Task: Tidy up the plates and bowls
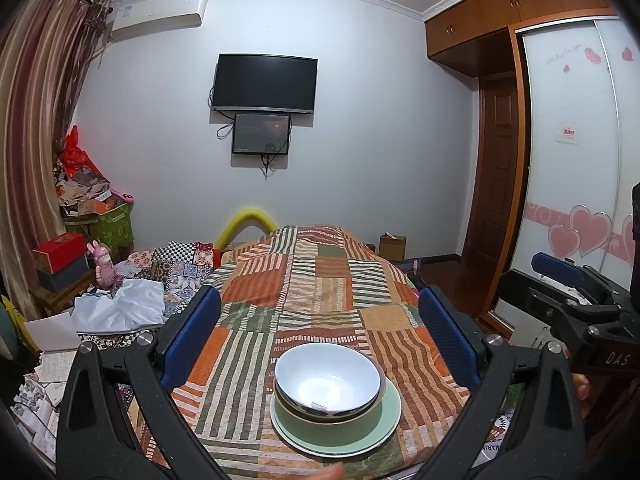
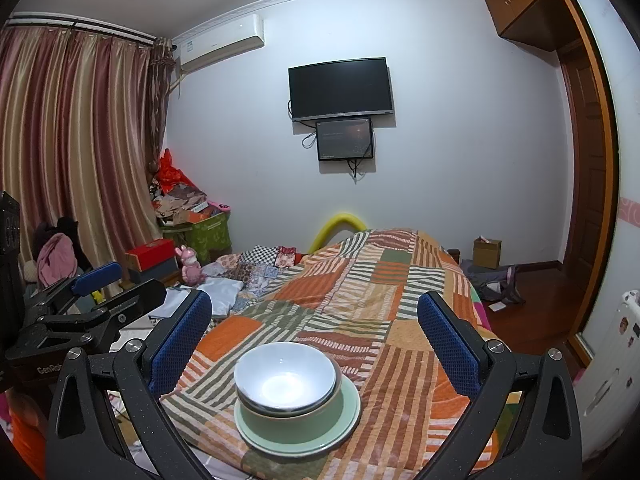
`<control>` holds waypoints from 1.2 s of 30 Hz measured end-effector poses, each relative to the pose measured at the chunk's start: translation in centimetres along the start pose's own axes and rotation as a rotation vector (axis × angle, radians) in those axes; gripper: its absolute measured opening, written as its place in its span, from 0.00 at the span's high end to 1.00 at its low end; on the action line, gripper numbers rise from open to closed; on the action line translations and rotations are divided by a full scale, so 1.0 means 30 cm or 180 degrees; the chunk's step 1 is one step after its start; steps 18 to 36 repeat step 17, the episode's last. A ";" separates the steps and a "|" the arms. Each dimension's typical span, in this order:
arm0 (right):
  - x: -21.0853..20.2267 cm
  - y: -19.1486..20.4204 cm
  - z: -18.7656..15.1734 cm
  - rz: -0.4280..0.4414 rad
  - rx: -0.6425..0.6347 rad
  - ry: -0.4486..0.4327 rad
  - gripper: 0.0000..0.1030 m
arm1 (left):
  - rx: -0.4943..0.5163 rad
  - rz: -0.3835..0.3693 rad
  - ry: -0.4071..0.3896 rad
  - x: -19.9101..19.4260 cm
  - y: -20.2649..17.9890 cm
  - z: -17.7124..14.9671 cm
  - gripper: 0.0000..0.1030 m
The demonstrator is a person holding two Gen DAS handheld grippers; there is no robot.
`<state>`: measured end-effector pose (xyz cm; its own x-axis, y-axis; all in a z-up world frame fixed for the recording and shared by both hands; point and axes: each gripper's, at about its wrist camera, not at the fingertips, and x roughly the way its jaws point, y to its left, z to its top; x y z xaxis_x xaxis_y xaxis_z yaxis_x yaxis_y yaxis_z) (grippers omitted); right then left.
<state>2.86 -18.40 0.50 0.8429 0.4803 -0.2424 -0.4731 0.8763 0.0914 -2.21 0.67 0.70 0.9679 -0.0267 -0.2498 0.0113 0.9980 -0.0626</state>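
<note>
A white bowl sits nested in a green bowl, which stands on a green plate on the striped patchwork cover. The same stack shows in the right wrist view: white bowl, green bowl, green plate. My left gripper is open and empty, hovering just behind the stack. My right gripper is open and empty, also just behind the stack. The right gripper also shows in the left wrist view, and the left gripper in the right wrist view.
The cover lies over a raised surface with drop-offs on both sides. Clothes and papers clutter the left. Boxes and a pink toy stand by the curtain. A wardrobe and wooden floor are to the right.
</note>
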 end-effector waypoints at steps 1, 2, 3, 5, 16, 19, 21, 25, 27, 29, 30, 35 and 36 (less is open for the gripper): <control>0.000 0.000 0.000 0.0000 -0.0001 0.0001 0.00 | -0.0003 0.0011 -0.0008 -0.002 -0.001 0.000 0.03; 0.000 -0.001 0.000 0.0000 -0.0002 0.0004 0.00 | 0.0004 0.0015 -0.0018 -0.003 -0.003 0.000 0.03; 0.000 -0.001 0.001 -0.0001 -0.0005 0.0007 0.00 | 0.0007 0.0010 -0.0017 -0.004 -0.002 0.000 0.03; -0.001 -0.001 0.001 -0.0005 -0.0011 0.0010 0.00 | 0.0002 0.0007 -0.0019 -0.005 -0.003 -0.001 0.03; 0.014 -0.001 -0.005 -0.0016 -0.0020 0.0052 0.00 | -0.0023 -0.0017 0.0001 -0.002 -0.003 0.003 0.01; 0.016 -0.001 -0.006 -0.0021 -0.0025 0.0057 0.00 | -0.0026 -0.0018 0.0006 -0.001 -0.002 0.002 0.01; 0.016 -0.001 -0.006 -0.0021 -0.0025 0.0057 0.00 | -0.0026 -0.0018 0.0006 -0.001 -0.002 0.002 0.01; 0.016 -0.001 -0.006 -0.0021 -0.0025 0.0057 0.00 | -0.0026 -0.0018 0.0006 -0.001 -0.002 0.002 0.01; 0.016 -0.001 -0.006 -0.0021 -0.0025 0.0057 0.00 | -0.0026 -0.0018 0.0006 -0.001 -0.002 0.002 0.01; 0.016 -0.001 -0.006 -0.0021 -0.0025 0.0057 0.00 | -0.0026 -0.0018 0.0006 -0.001 -0.002 0.002 0.01; 0.016 -0.001 -0.006 -0.0021 -0.0025 0.0057 0.00 | -0.0026 -0.0018 0.0006 -0.001 -0.002 0.002 0.01; 0.016 -0.001 -0.006 -0.0021 -0.0025 0.0057 0.00 | -0.0026 -0.0018 0.0006 -0.001 -0.002 0.002 0.01; 0.016 -0.001 -0.006 -0.0021 -0.0025 0.0057 0.00 | -0.0026 -0.0018 0.0006 -0.001 -0.002 0.002 0.01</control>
